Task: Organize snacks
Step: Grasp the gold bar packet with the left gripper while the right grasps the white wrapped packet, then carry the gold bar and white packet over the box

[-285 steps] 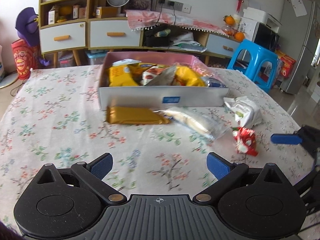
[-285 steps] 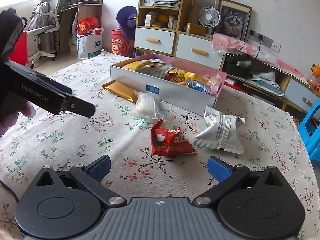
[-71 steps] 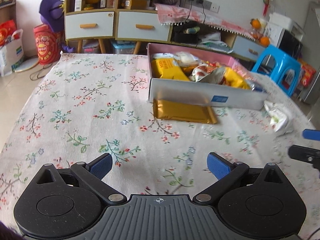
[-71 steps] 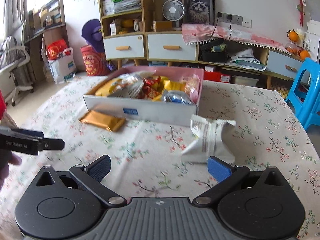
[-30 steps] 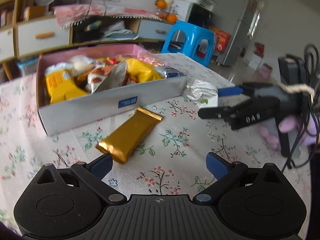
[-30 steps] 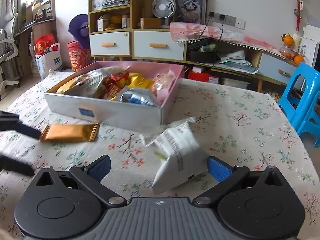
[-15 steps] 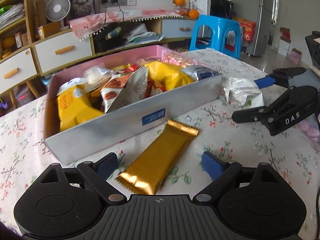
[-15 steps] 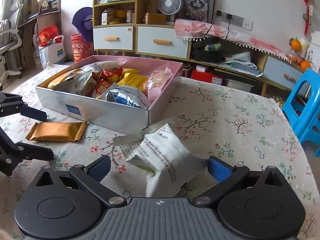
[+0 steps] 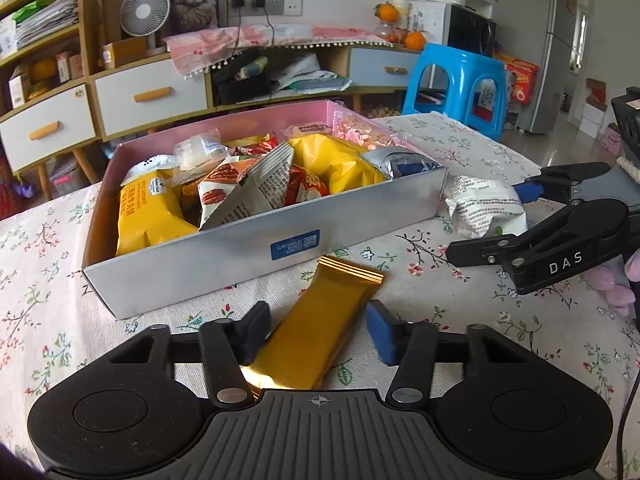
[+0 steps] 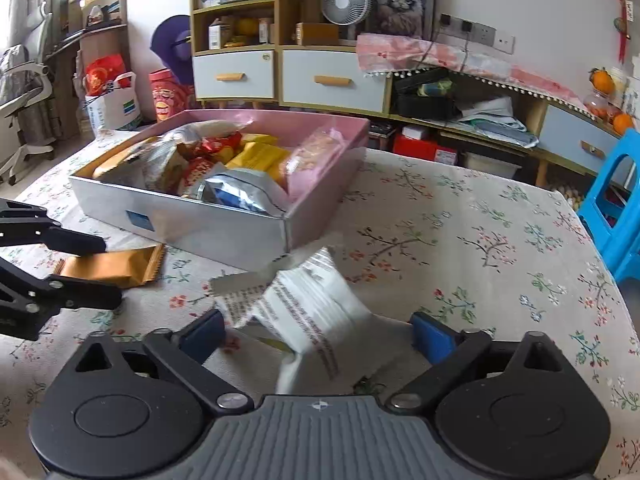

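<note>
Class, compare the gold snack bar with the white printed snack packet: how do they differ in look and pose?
The gold snack bar is flat, smooth and plain; the white printed snack packet is puffy, crumpled and covered in print. The bar lies flat between the left gripper's fingers; the packet sits tilted between the right gripper's. Both remain outside the box, on the floral tablecloth.

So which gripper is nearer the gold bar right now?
Left. The left gripper straddles the gold bar, fingers either side, not clamped. The right gripper is over at the white packet, by the box's corner.
</note>
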The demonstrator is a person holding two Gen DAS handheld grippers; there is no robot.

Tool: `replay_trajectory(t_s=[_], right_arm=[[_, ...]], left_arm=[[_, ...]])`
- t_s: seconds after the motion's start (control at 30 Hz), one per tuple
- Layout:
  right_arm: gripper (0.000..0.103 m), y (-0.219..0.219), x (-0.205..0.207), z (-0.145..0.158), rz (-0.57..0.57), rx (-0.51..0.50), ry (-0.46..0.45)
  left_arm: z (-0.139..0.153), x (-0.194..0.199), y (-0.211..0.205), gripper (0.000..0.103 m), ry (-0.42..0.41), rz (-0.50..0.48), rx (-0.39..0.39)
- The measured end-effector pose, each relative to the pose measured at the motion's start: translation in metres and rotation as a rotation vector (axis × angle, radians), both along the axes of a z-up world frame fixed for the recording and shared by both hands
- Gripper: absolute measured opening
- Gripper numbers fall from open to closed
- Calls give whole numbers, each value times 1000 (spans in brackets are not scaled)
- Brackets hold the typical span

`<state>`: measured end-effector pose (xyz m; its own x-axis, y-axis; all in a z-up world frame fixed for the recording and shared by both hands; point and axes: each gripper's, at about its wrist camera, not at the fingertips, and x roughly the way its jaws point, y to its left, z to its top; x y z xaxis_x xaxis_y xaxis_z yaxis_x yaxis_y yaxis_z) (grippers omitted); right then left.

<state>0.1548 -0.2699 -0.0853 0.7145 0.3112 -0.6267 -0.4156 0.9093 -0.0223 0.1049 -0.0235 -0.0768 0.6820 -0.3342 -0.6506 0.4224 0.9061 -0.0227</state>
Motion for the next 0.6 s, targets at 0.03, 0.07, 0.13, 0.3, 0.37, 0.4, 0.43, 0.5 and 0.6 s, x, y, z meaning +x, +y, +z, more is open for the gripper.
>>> replay_trajectory(t_s=[0.03, 0.07, 0.13, 0.3, 0.37, 0.4, 0.43, 0.5, 0.6], right_arm=[[82, 1, 0, 1, 4, -3, -2], [80, 2, -1, 2, 9, -8, -7], [79, 3, -2, 4, 17, -16, -13], [71, 4, -3, 5, 18, -18, -12], [58, 5, -4, 6, 20, -11, -10], [54, 5, -4, 7, 26, -7, -8], [55, 7, -6, 8, 31, -6, -5], [54, 9, -9, 8, 42, -12, -7], [54, 13, -15, 10, 66, -10, -7]], left_arm=[[0, -1, -1, 43, 0, 6, 1], [0, -2, -2, 42, -1, 13, -1], [1, -5, -5, 38, -2, 29, -2], [2, -10, -10, 30, 4, 55, -1], [3, -12, -11, 29, 8, 63, -2], [3, -13, -11, 28, 11, 66, -4], [3, -14, -11, 27, 15, 68, -6], [4, -16, -11, 26, 25, 76, -11], [5, -18, -10, 26, 36, 87, -18]])
